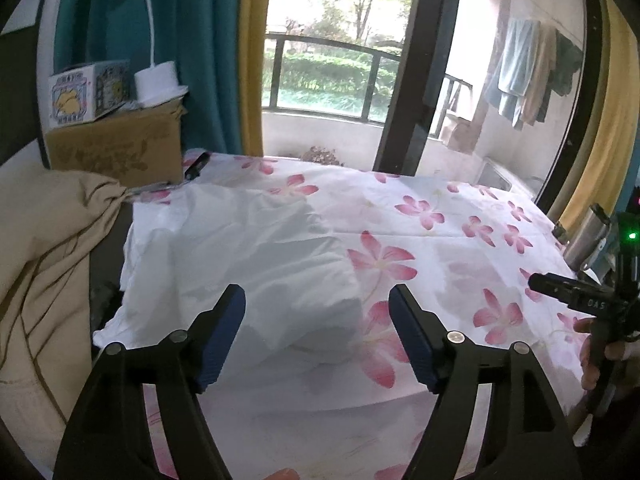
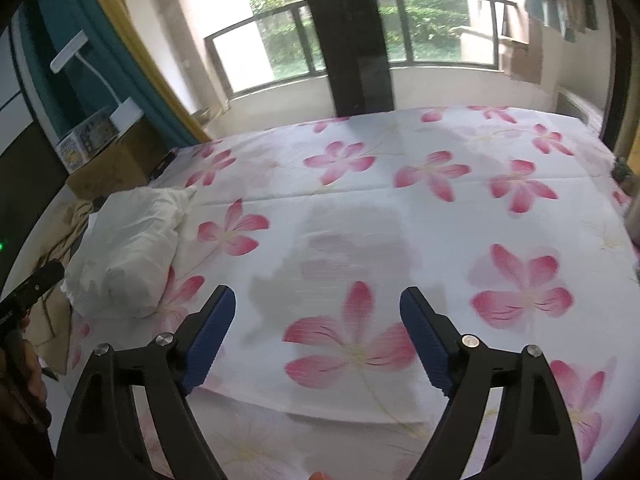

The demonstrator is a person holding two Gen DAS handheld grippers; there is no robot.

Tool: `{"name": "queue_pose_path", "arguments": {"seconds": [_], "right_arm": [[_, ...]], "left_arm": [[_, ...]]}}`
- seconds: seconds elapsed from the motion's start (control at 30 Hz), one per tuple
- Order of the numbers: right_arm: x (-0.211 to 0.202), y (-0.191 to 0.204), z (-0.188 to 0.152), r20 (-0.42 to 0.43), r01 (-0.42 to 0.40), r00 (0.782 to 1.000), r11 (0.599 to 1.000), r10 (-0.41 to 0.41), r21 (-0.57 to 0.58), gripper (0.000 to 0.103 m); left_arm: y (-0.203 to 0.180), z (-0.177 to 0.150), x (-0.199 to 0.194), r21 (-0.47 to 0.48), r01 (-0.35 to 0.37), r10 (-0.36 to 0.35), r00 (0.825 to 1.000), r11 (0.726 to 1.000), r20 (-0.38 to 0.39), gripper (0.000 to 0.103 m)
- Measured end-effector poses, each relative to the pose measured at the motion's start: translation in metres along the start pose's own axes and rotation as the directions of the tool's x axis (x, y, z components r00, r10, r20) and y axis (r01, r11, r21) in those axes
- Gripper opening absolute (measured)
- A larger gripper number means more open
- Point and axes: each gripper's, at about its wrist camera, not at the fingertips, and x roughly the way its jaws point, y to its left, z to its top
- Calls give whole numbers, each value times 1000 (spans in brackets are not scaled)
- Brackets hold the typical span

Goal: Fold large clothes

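Left gripper (image 1: pixel 316 332): jaws wide apart, nothing between the blue pads, hovering above the cloth without touching it. Just beyond and slightly left of the gap in the left wrist view, the white garment (image 1: pixel 244 248), lying bunched and partly folded across the centre-left of the frame. Long axis running from the lower centre up toward the upper left, where the far end stops just short of the cardboard box (image 1: pixel 120 152). Near edge almost under the left finger; right edge falling on a line with the middle of the gap. Underneath, the floral sheet (image 1: pixel 460 240), spreading to the right of the frame.

Right gripper (image 2: pixel 318 338): jaws likewise spread, empty, aimed down at a pink flower on the sheet at centre frame. No garment ahead of it; the white bundle sits well off at the left edge of the right wrist view, middle height. At the far right of the left wrist view, a hand (image 1: pixel 600 352) holding the other tool, well apart from the garment.

Judged from this: left side clearly nearer, garment straight ahead and slightly leftward of it; right side needing a long sideways reach toward the left of its frame before meeting any cloth. Fold apparently unfinished, edges rumpled, not squared.
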Motion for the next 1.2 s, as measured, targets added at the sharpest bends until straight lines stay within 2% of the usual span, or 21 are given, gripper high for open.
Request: {"name": "queue_pose_path", "arguments": {"seconds": [0.17,0.33,0.5,0.6,0.7,0.93,1.2], "right_arm": [[-22,-18,2,45,42,998,999,-43,21,86],[-43,-30,7,92,84,992,996,-86,27,86],[-65,-37,14,150,131,980,991,-132,19,87],[-81,-39,21,195,160,968,987,-160,14,87],[-95,-38,27,239,186,954,982,-183,8,87],[-130,-32,41,344,229,915,973,-210,-14,88],[-162,-16,51,443,275,867,960,-228,-46,90]], "left_arm": [[-17,8,-3,8,25,-25,998,1000,53,78],[-35,16,-9,47,19,-25,993,999,114,78],[-51,28,-20,83,12,-28,982,996,189,78],[-58,36,-27,90,-1,-21,972,996,233,78],[-67,41,-35,105,-56,23,956,993,291,77],[-76,53,-48,127,-39,-7,939,991,345,78],[-80,64,-67,141,-30,-32,907,990,421,78]]}}
